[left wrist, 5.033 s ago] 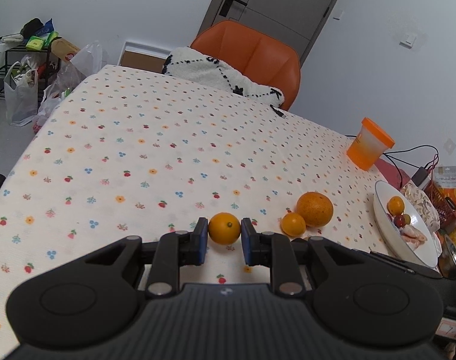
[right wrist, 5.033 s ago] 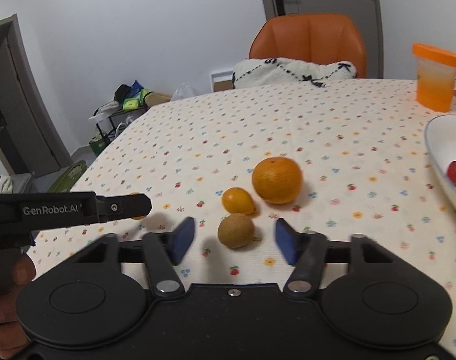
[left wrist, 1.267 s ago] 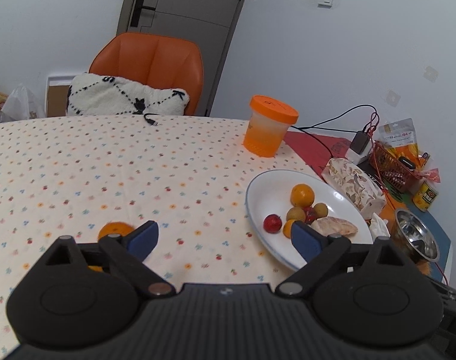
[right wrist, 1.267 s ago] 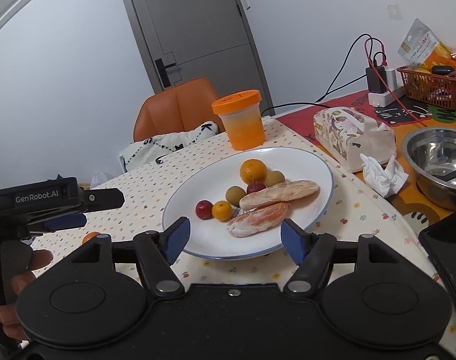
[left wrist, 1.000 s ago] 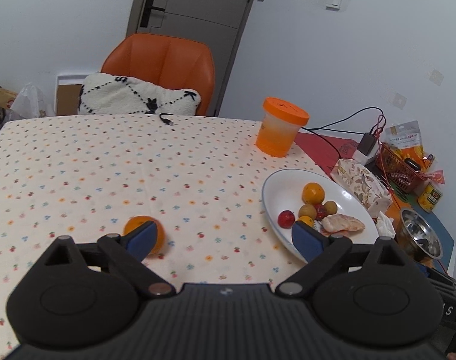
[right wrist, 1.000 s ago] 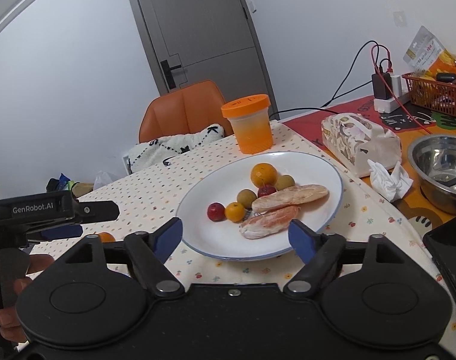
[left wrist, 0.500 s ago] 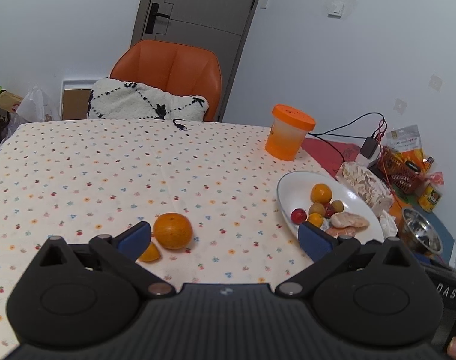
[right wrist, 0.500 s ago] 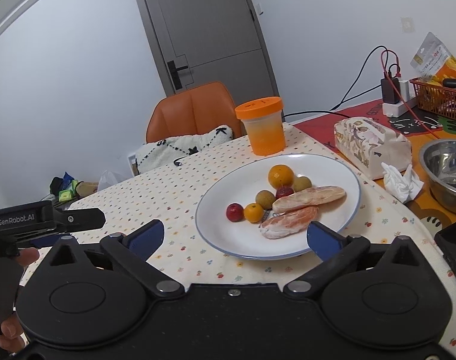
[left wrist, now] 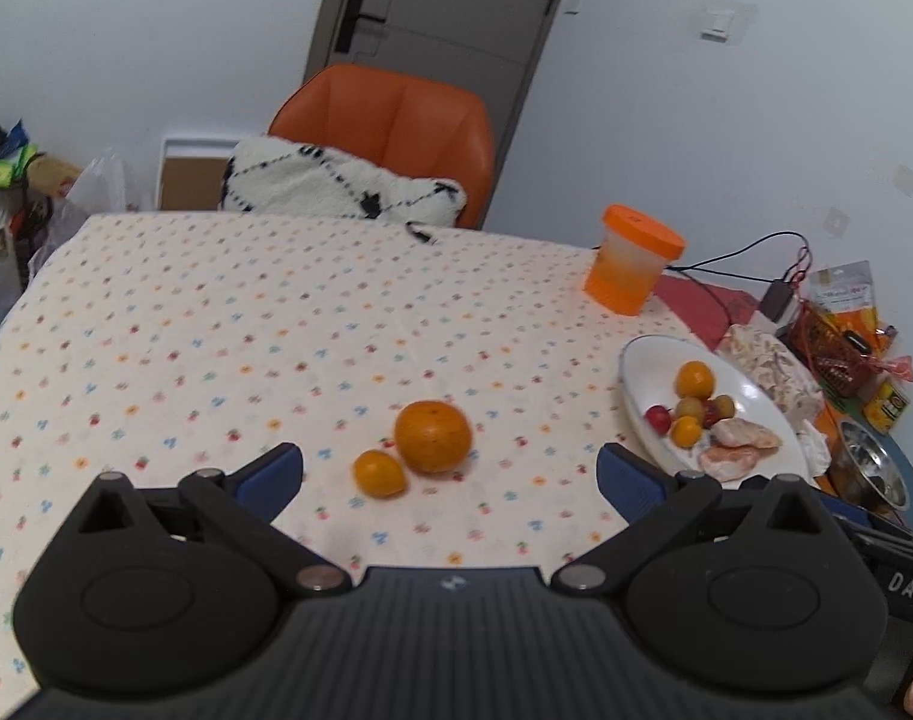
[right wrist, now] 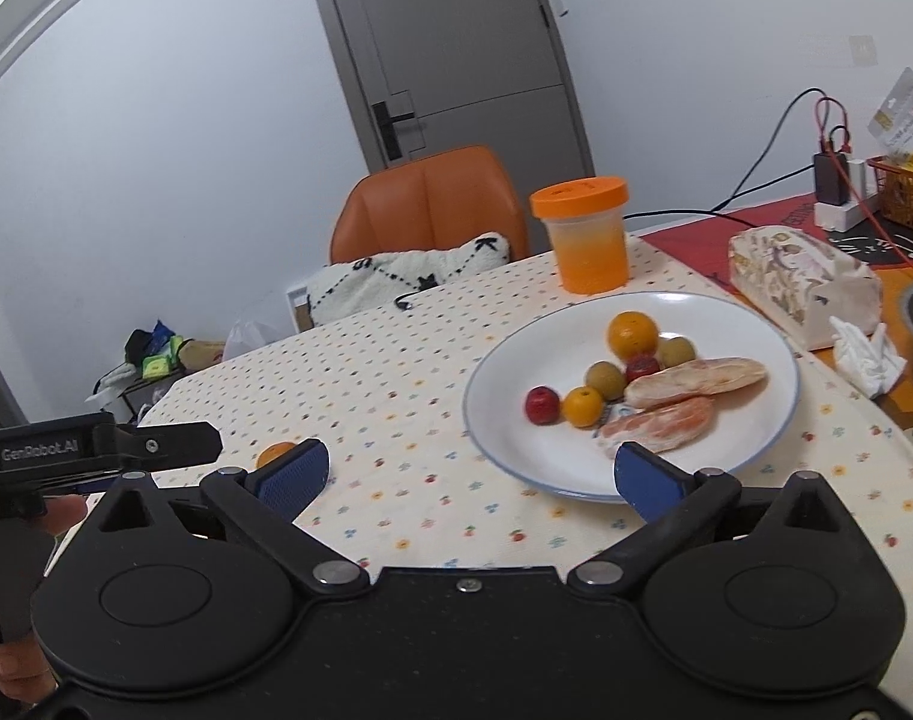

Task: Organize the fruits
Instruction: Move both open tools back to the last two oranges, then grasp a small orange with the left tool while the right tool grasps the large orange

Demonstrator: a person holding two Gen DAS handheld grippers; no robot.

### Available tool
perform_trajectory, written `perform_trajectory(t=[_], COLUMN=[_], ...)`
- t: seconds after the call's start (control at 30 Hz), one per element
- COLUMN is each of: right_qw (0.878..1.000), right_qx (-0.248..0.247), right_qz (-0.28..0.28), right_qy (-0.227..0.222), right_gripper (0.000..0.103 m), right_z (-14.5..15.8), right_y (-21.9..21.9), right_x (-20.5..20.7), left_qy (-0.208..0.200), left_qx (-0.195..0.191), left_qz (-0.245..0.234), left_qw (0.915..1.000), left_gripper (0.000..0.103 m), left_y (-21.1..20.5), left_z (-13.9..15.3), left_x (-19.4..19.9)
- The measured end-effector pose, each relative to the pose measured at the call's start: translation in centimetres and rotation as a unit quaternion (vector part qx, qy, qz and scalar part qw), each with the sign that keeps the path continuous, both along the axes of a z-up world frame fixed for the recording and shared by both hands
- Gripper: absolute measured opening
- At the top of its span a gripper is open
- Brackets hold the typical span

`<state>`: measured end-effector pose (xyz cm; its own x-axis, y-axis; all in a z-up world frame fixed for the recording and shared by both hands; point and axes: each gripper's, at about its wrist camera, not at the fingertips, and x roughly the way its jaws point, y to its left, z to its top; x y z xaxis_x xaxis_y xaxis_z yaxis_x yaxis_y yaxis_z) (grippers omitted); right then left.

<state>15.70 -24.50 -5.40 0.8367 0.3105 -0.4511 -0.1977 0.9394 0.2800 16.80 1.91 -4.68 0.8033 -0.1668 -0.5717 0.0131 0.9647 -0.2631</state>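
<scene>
A large orange (left wrist: 433, 436) and a small orange (left wrist: 379, 473) lie side by side on the flowered tablecloth (left wrist: 216, 330). My left gripper (left wrist: 449, 471) is wide open and empty, just short of them. A white plate (right wrist: 756, 330) holds several small fruits, among them an orange (right wrist: 632, 335) and a red fruit (right wrist: 542, 404), plus peeled citrus pieces (right wrist: 693, 383). The plate also shows in the left wrist view (left wrist: 642, 360). My right gripper (right wrist: 468, 475) is wide open and empty, just in front of the plate's near rim. The large orange (right wrist: 274, 452) peeks out behind its left finger.
An orange-lidded tub (left wrist: 633, 267) stands at the table's far right. A tissue pack (right wrist: 804, 279), a crumpled tissue (right wrist: 867, 354) and a steel bowl (left wrist: 873, 474) lie right of the plate. An orange chair (left wrist: 390, 114) with a cushion stands behind the table.
The left gripper has swung left, bringing the two oranges between its open jaws. The right gripper has drawn back a little from the plate. Five seconds ago each gripper had a fruit between its jaws.
</scene>
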Motion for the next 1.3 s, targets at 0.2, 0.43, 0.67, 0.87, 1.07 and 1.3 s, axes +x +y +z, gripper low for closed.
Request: perform_trajectory(t=[0.2, 0.43, 0.67, 0.87, 1.07, 1.3], right_qw=[1.0, 0.999, 0.997, 0.995, 0.994, 0.993], right_qx=[-0.001, -0.005, -0.004, -0.006, -0.008, -0.01], right_qz=[0.02, 0.04, 0.073, 0.093, 0.102, 0.105], right_qy=[0.002, -0.004, 0.012, 0.025, 0.035, 0.046], right_gripper=[0.103, 0.103, 0.09, 0.081, 0.074, 0.073], right_z=[-0.3, -0.4, -0.9, -1.5, -1.9, -2.5], right_y=[1.4, 2.8, 4.2, 5.9, 7.0, 8.1], right_x=[0.2, 0.4, 1.4, 2.3, 3.2, 4.2], left_qy=[-0.001, 0.001, 0.014, 0.022, 0.03, 0.034], left_qx=[0.018, 0.017, 0.012, 0.007, 0.002, -0.011], left_qz=[0.015, 0.016, 0.018, 0.016, 0.015, 0.024], left_qw=[0.9997, 0.9997, 0.9997, 0.9996, 0.9994, 0.9991], left_gripper=[0.103, 0.092, 0.065, 0.061, 0.044, 0.023], left_y=[0.8, 1.0, 1.3, 1.4, 1.4, 2.2], left_z=[-0.9, -2.1, -3.0, -4.0, -4.8, -5.0], left_x=[-0.1, 0.6, 1.5, 2.5, 3.4, 3.6])
